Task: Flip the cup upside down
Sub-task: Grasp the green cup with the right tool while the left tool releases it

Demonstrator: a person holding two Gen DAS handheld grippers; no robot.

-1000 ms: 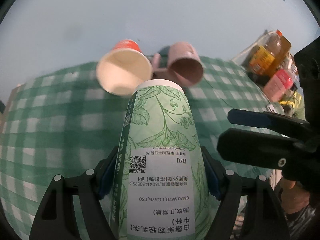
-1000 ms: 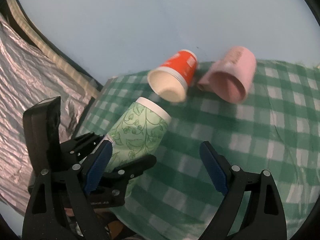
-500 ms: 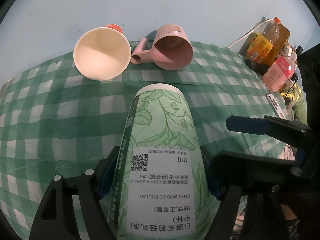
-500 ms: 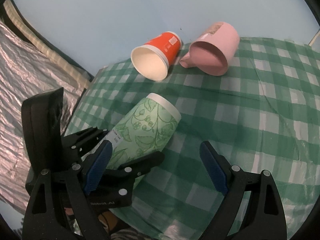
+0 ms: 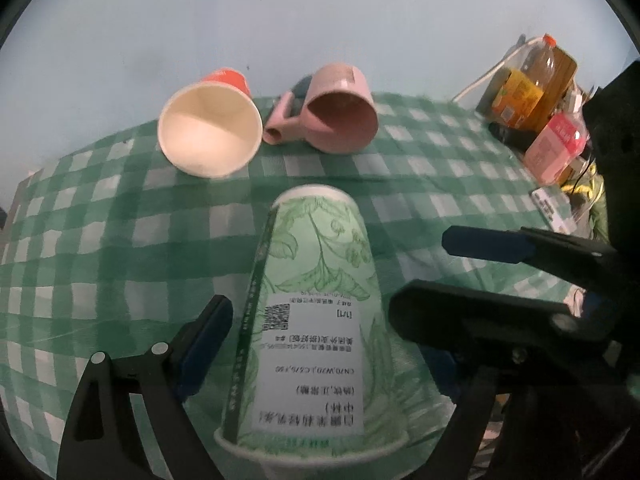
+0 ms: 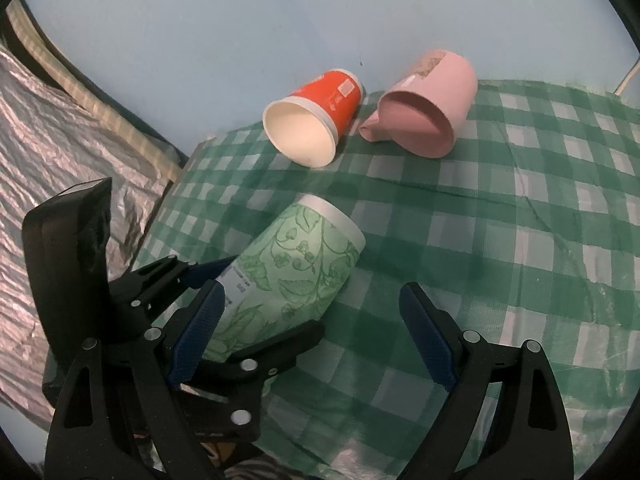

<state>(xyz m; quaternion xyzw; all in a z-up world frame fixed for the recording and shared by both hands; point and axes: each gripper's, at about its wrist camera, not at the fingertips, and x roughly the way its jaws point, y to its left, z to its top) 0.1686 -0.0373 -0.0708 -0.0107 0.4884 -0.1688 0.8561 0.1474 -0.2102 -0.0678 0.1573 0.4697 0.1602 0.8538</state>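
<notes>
**Green cup released mouth-down on the bench**

Since the earlier frames, the left gripper (image 5: 308,344) has been opened: its fingers (image 5: 206,338), previously pressed against both sides of the green leaf-print cup (image 5: 316,320), are now parted from it, with a gap visible at the left pad. The camera has also been tipped further down toward the bench (image 5: 100,240).

The cup appears to be resting mouth-down near the front edge of the checked cloth, its wide rim at the bottom of the left view and its closed base uppermost. The flip of this cup is judged done or nearly so; only withdrawal of the left gripper seems left. Whether the rim sits fully flat cannot be told.

The right gripper (image 6: 312,332) is held with fingers spread wide, grasping nothing, just beside the cup.

Two other vessels lie on their sides toward the back: a red paper cup (image 6: 316,120), its white interior seen empty, and a pink mug (image 6: 424,120), also empty. Both remain unflipped.
</notes>
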